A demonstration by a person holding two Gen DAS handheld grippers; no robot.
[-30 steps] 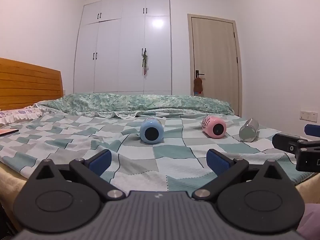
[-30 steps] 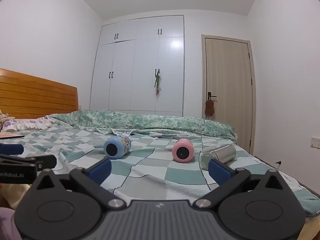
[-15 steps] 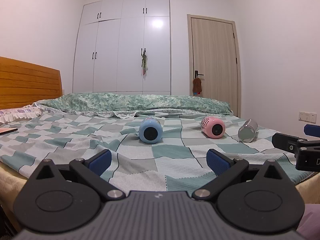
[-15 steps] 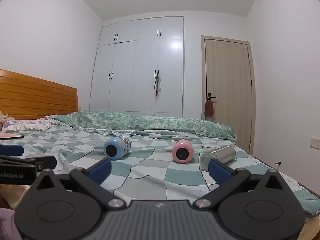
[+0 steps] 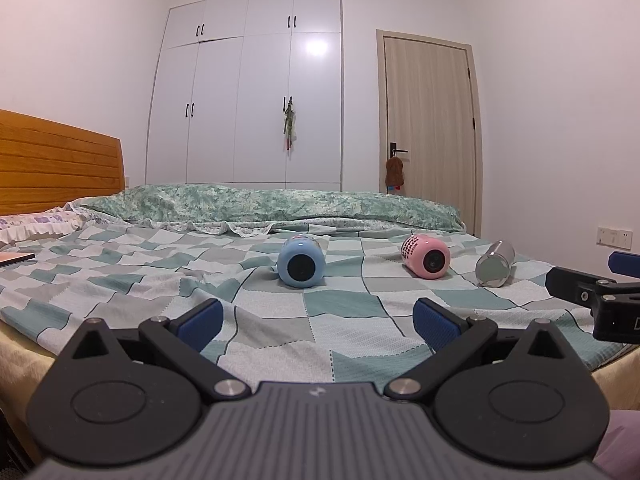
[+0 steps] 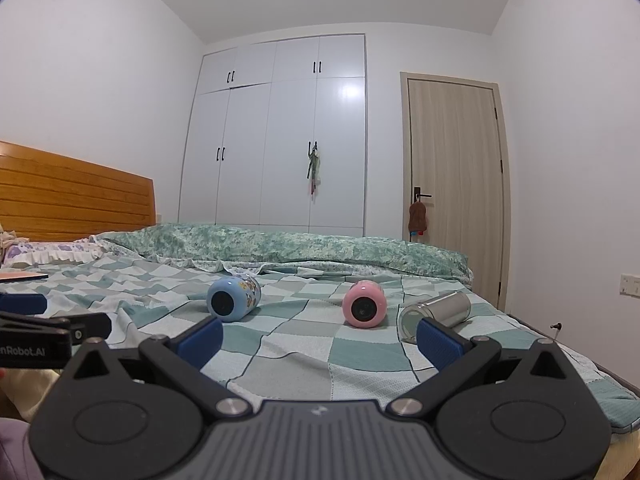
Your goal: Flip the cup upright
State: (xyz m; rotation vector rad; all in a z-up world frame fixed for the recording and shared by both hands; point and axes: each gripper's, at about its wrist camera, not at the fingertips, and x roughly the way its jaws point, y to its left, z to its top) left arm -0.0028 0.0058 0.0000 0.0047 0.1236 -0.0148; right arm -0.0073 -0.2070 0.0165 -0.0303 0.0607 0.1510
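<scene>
Three cups lie on their sides on the checked bedspread: a blue cup [image 5: 301,266], a pink cup [image 5: 426,256] and a steel cup [image 5: 494,264]. They also show in the right wrist view: the blue cup [image 6: 233,298], the pink cup [image 6: 365,305] and the steel cup [image 6: 434,314]. My left gripper [image 5: 318,320] is open and empty, near the bed's front edge, short of the blue cup. My right gripper [image 6: 318,334] is open and empty, short of the pink cup. Its right finger overlaps the steel cup.
The bed [image 5: 160,280] fills the foreground, with a rolled green quilt [image 5: 280,204] at the far side and a wooden headboard [image 5: 56,168] at left. A flat book [image 5: 14,258] lies at the left. A wardrobe [image 5: 248,92] and a door [image 5: 430,128] stand behind.
Both grippers have drifted slightly; the cups sit a little lower and nearer in the views. Nothing was taken hold of or moved.
</scene>
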